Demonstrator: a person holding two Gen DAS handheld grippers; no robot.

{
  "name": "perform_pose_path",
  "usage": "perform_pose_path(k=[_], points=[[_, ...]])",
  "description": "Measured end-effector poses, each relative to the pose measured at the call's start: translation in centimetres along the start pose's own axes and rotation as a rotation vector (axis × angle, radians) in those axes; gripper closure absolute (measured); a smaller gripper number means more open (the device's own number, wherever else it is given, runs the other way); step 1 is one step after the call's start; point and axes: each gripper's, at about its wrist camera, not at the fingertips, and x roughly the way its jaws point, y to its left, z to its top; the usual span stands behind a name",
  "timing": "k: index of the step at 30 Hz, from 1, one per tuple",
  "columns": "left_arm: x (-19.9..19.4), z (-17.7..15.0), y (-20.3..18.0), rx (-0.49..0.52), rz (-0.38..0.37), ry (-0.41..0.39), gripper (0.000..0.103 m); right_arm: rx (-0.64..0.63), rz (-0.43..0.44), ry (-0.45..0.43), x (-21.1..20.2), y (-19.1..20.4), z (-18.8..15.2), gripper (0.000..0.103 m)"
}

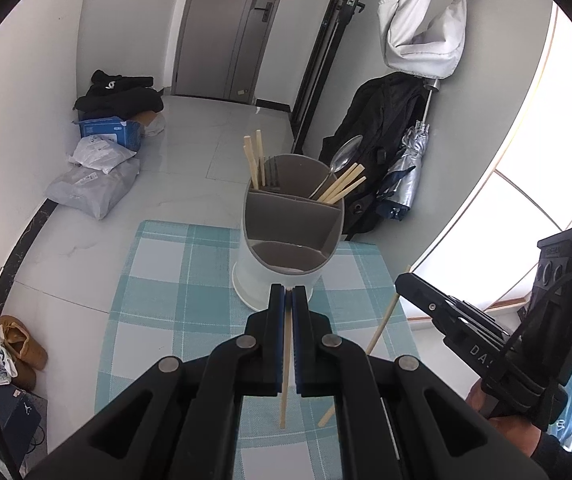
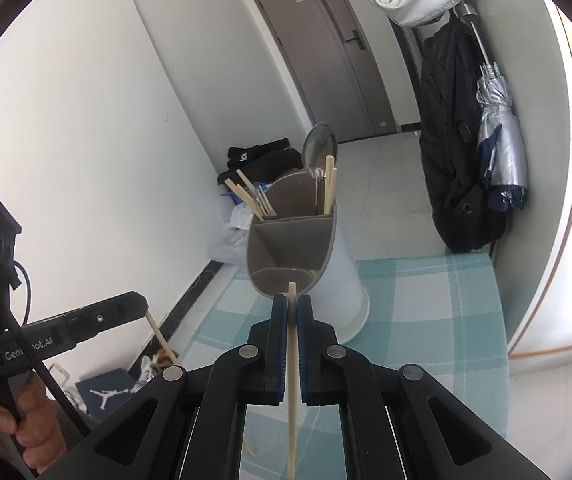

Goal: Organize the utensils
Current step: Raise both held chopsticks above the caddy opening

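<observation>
A white utensil holder (image 1: pixel 269 280) with a grey divided insert stands on a teal checked tablecloth (image 1: pixel 165 280). Its back compartments hold chopsticks (image 1: pixel 254 160), a fork and a spoon (image 1: pixel 346 154); the front compartment looks empty. My left gripper (image 1: pixel 289 290) is shut on one wooden chopstick (image 1: pixel 284 400), just in front of the holder. At the right, my right gripper (image 1: pixel 400 280) is shut on a second chopstick (image 1: pixel 382 330). In the right wrist view, the right gripper (image 2: pixel 292 300) clamps its chopstick (image 2: pixel 293 420) close to the holder (image 2: pixel 342 276). The left gripper (image 2: pixel 143 306) shows there with its chopstick (image 2: pixel 161 340).
Grey and white parcels (image 1: pixel 93 184) and a blue box (image 1: pixel 109 130) lie on the floor at the left wall. A black coat (image 1: pixel 382 132) and a folded silver umbrella (image 1: pixel 410 172) hang right of the table. Shoes (image 1: pixel 21 344) sit at lower left.
</observation>
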Motion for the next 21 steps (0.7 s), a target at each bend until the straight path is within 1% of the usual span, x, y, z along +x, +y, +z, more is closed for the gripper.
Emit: perform_pose_path(k=[3, 5, 9, 12, 15, 21], points=[[-0.4, 0.8, 0.1, -0.008, -0.013, 0.002, 0.103, 0.006, 0.001, -0.009, -0.1, -0.1, 0.3, 0.099], [-0.8, 1.2, -0.3, 0.02, -0.002, -0.015, 0.103, 0.002, 0.003, -0.014, -0.2, 0.0, 0.6, 0.099], [-1.5, 2.3, -1.0, 0.051, -0.015, -0.031, 0.103, -0.012, 0.016, -0.034, -0.3, 0.2, 1.2, 0.099], [-2.0, 3.6, -1.5, 0.054, -0.04, -0.04, 0.103, 0.008, 0.03, -0.046, -0.4, -0.1, 2.0, 0.099], [-2.7, 5.5, -2.0, 0.061, -0.083, -0.065, 0.103, 0.006, 0.032, -0.07, -0.9, -0.1, 3.5, 0.099], [-3.2, 10.1, -2.3, 0.044, -0.149, -0.096, 0.103, -0.018, 0.033, -0.126, -2.0, 0.4, 8.1, 0.099]])
